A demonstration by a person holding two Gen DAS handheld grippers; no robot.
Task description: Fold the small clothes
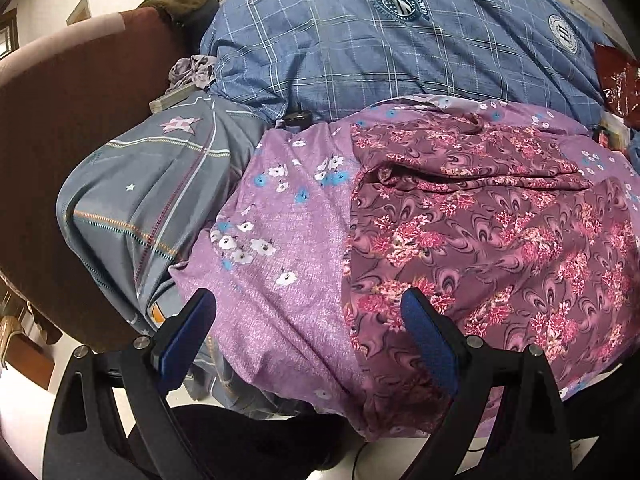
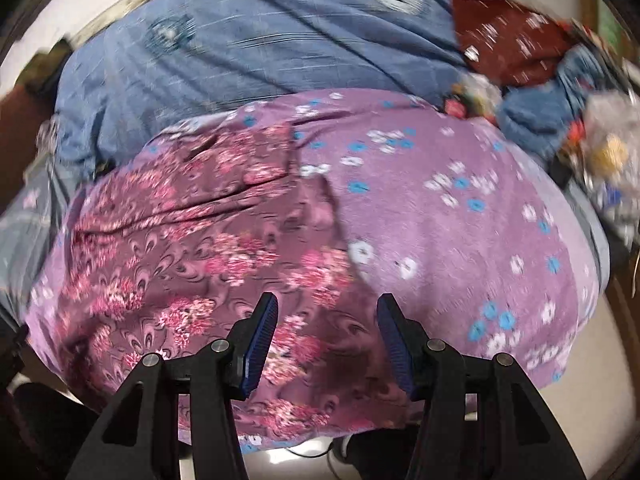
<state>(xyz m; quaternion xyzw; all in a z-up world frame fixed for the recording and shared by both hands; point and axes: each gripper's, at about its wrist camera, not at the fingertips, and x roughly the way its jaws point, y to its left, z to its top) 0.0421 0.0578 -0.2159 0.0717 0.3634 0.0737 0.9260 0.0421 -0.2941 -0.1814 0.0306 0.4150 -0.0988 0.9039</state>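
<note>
A maroon garment with pink flowers (image 1: 492, 232) lies spread on a lilac floral sheet (image 1: 280, 256), its far part rumpled into folds. My left gripper (image 1: 308, 304) is open and empty, above the garment's left edge where it meets the sheet. In the right wrist view the same garment (image 2: 188, 248) covers the left half of the lilac sheet (image 2: 472, 232). My right gripper (image 2: 326, 306) is open and empty, over the garment's near right part. The right view is blurred.
A blue checked quilt (image 1: 380, 48) lies bunched behind the sheet. A grey pillow with stars (image 1: 152, 200) sits at the left beside a brown headboard (image 1: 60, 120). A dark red cloth (image 2: 508, 36) and mixed clutter (image 2: 600, 152) lie at the far right.
</note>
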